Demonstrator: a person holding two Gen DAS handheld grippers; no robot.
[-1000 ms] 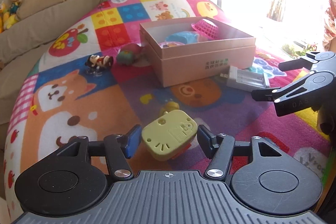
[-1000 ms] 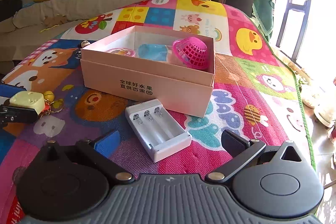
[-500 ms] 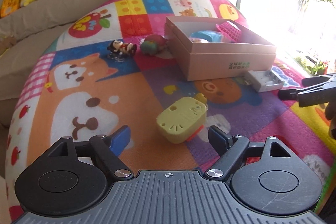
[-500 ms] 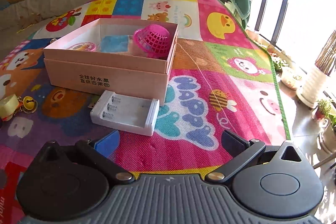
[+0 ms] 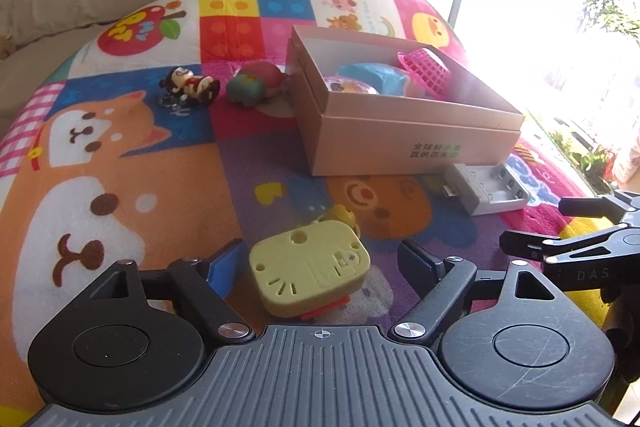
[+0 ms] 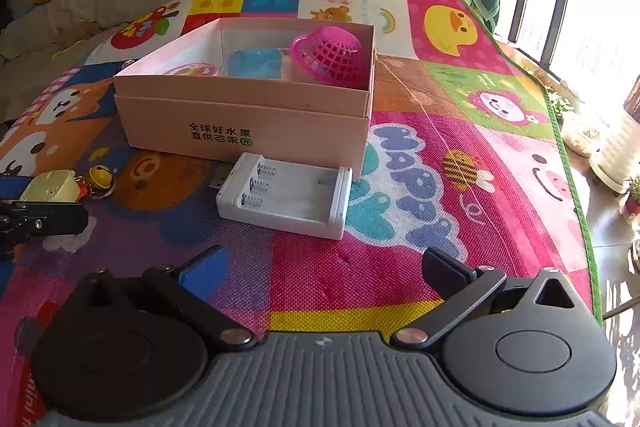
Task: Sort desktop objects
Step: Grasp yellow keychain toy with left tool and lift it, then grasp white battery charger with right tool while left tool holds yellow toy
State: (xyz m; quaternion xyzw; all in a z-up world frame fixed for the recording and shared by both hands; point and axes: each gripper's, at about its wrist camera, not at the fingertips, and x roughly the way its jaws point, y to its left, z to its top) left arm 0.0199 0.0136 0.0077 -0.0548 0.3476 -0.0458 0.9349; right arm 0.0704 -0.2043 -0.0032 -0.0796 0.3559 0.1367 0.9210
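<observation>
Left gripper (image 5: 322,261) closing again around released yellow toy (image 5: 310,273).

A: State the right gripper (image 6: 324,269) condition.
B: Jaws spread wide, nothing between them, above the play mat (image 6: 400,267).
A: Nearest item?
B: White battery holder (image 6: 286,201), empty, touching the front wall of the pink box (image 6: 244,125).
A: Box contents?
B: Pink mesh basket (image 6: 330,53), tilted; a blue item (image 6: 256,63) beside it.
A: Left edge?
B: Yellow toy (image 6: 52,187) with bell (image 6: 100,177).
</observation>
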